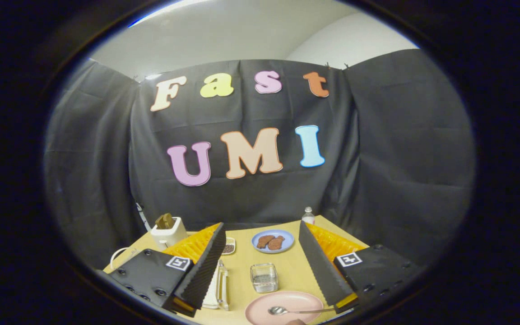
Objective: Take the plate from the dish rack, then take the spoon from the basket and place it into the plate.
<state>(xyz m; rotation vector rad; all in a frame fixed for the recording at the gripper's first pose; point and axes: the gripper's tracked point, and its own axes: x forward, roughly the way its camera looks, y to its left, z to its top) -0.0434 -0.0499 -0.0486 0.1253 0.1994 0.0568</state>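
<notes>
On the counter (242,271), close in front of the tongs (260,271), lies the pink plate (287,301), and the metal spoon (287,310) is already in it, with its bowl toward the left and its handle reaching to the right fingertip. The tongs are spread wide and carry nothing; the plate sits low between the two fingers, and the right finger (321,266) is very near the spoon handle, perhaps touching its end, but I cannot tell this for sure.

Just beyond the plate stands a small wire basket (264,277), and it looks empty. To the left of the plate, partly hidden by the left finger (203,266), there is a pale rack-like thing (217,286), probably the dish rack; no plate is seen in it. Farther beyond the basket is a blue plate (272,241) with two brown pieces of food, and to the left of it a white toaster (168,231) with bread. A small bottle (308,215) stands at the far edge of the counter.

In my judgement both parts of the task are finished: the plate is out and the spoon is inside. What is left is only to draw the tongs away without pushing the handle.
</notes>
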